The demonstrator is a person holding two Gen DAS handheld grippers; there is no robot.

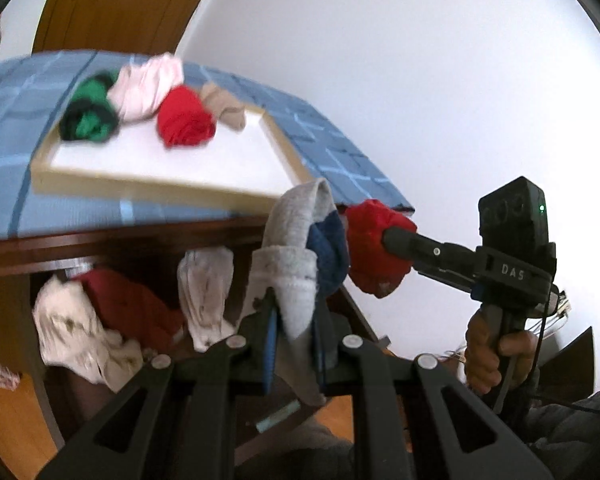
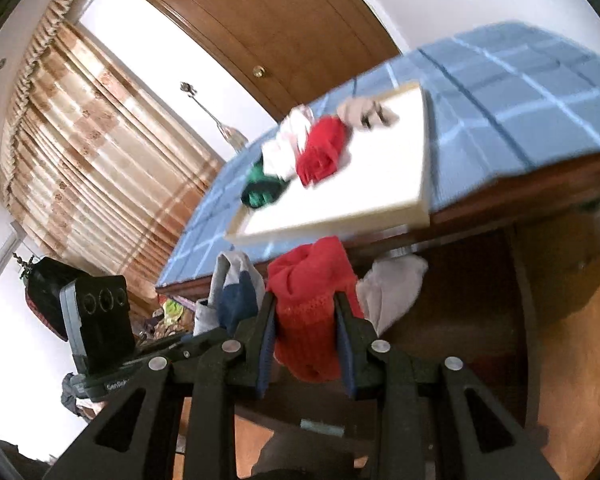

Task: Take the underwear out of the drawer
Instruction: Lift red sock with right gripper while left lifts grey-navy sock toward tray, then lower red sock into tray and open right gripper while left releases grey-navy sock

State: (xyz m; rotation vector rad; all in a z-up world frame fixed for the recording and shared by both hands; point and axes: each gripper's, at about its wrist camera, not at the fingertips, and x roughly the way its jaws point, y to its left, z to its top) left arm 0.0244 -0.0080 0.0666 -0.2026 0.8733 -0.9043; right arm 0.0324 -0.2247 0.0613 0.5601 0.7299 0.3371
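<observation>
Grey-and-blue underwear (image 1: 296, 248) pinched between the closed fingers of the left hand-held gripper (image 1: 294, 320), lower centre of the left wrist view. Red underwear (image 2: 312, 300) clamped in the right hand-held gripper (image 2: 306, 320), centre of the right wrist view, just below the table edge. Both pieces held up in front of the open drawer (image 1: 148, 312), lower left, more garments left inside. Upper left: white tray (image 1: 172, 160) on blue checked cloth (image 1: 16, 112), carrying green, pink, red and beige pieces.
</observation>
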